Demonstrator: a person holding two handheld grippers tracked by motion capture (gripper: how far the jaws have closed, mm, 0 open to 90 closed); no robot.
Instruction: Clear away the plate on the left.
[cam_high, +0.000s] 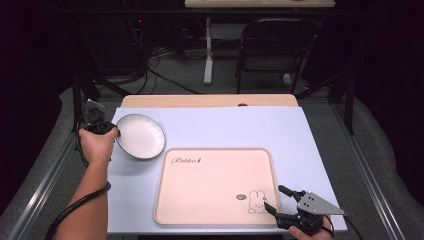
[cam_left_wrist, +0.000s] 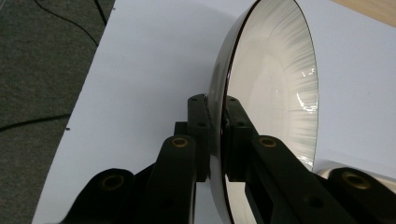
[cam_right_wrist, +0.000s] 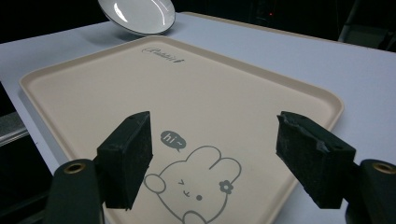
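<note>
The white bowl (cam_left_wrist: 275, 98) is pinched by its rim between the jaws of the left gripper (cam_left_wrist: 215, 109), one pad inside the rim, one outside, and it hangs tilted just above the pale worktop (cam_left_wrist: 149, 70). Over on the other side, the right gripper (cam_right_wrist: 212, 154) has its jaws spread wide with nothing between them, poised over the rabbit drawing on the beige tray (cam_right_wrist: 187, 88).

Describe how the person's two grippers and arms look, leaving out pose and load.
Both grippers are black with brass-coloured rivets at the linkage joints. The right gripper carries a grey three-cornered plate on top, and its pads are blocky dark foam. A black cable trails from the left gripper along a bare, sleeveless forearm.
</note>
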